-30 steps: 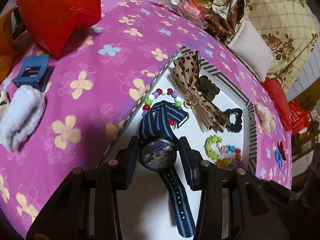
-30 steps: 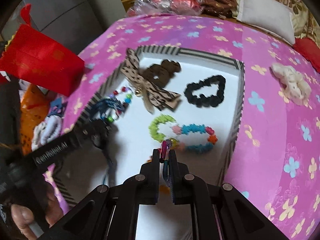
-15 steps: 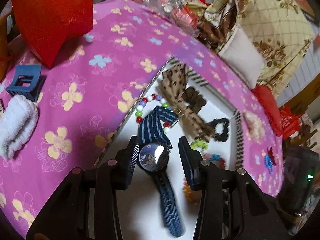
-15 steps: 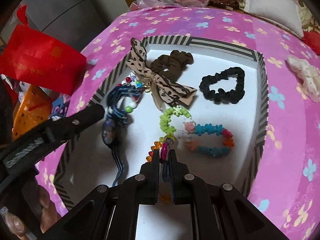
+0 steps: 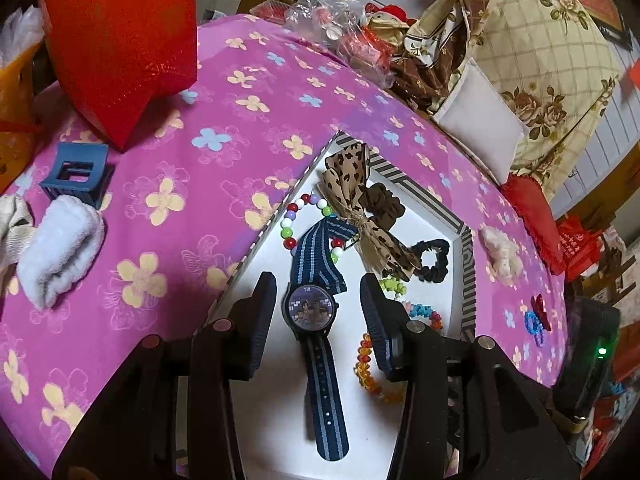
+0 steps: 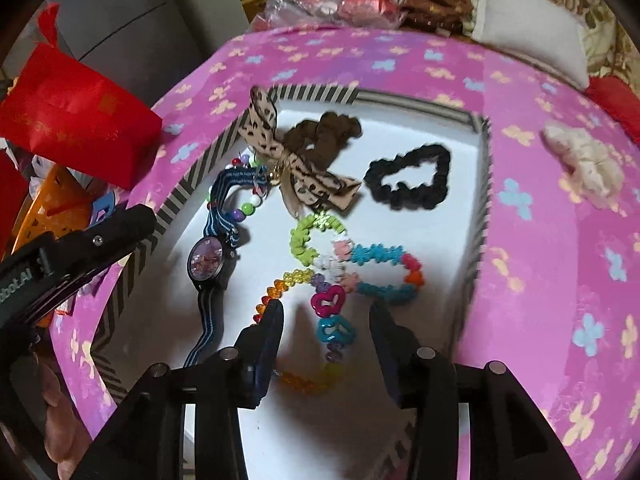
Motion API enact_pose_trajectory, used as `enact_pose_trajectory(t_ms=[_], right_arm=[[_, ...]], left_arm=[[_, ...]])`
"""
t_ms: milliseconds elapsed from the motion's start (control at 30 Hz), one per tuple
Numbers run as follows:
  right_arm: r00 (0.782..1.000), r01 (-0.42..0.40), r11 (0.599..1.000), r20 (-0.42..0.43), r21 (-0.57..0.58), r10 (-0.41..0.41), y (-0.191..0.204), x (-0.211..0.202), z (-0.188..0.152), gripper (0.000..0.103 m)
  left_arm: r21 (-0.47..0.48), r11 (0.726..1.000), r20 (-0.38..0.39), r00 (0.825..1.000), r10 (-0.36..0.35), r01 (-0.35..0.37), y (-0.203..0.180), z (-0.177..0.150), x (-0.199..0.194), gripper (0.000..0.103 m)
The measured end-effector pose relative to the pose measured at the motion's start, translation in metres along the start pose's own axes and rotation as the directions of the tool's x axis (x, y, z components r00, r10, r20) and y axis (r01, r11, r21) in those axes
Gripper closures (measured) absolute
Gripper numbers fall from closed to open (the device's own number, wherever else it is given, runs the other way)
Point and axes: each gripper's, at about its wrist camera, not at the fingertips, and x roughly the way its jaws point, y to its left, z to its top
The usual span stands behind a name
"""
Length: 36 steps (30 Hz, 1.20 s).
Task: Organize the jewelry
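1. While its jaws are opening, the left gripper (image 5: 318, 312) is seen straddling the watch (image 5: 312, 312) untouched in the tray (image 5: 466, 280); the strap's long axis runs straight ahead between them.
2. The right gripper (image 6: 326, 320), jaws likewise opening, stands over the released heart-bead bracelet (image 6: 328, 312).

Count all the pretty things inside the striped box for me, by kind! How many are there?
Fabric scrunchies: 2, a brown one and a black one
Bead bracelets: 3, round mixed-colour beads, flower-shaped beads, faceted beads with heart charms
Leopard-print ribbon bows: 1
Watches with a blue striped strap: 1
Total: 7
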Motion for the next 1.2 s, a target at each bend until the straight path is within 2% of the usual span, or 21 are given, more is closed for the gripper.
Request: enact_pose_trajectory(t_ms=[100,267,500,600,733,933,1200], right_arm=[[0.999,0.012,1.000,0.030,-0.014,-0.012,-0.003,-0.018,-0.006,0.060],[0.998,0.008,1.000,0.064,0.004,-0.008,-0.017,-0.045,-0.024,0.060],[0.993,-0.032,0.988,0.118,0.153,0.014,-0.070,-0.084,-0.067,0.060],[0.992,-0.007,0.978,0.123,0.209,-0.019,-0.094,-0.096,-0.084,0.060],[0.989,0.025,0.964,0.131,0.264,-0.061,-0.124,-0.113,-0.104,0.060],[0.979,0.097,0.947,0.142,0.307,-0.147,-0.157,-0.137,-0.123,0.060],[0.970,0.136,0.923,0.139,0.359,-0.197,-0.184,-0.151,-0.135,0.060]], left_arm=[[0.018,0.999,0.018,0.999,0.029,-0.029,-0.004,-0.004,-0.006,0.054],[0.078,0.995,0.024,0.998,0.059,-0.061,-0.021,-0.019,-0.011,0.054],[0.223,0.973,0.095,0.994,0.047,-0.067,-0.073,-0.051,-0.030,0.054],[0.282,0.957,0.131,0.991,0.040,-0.076,-0.095,-0.064,-0.039,0.054],[0.331,0.941,0.141,0.990,0.021,-0.067,-0.114,-0.078,-0.046,0.054],[0.395,0.914,0.164,0.986,0.031,-0.094,-0.133,-0.096,-0.050,0.053],[0.428,0.902,0.149,0.989,-0.002,-0.063,-0.146,-0.112,-0.053,0.053]])
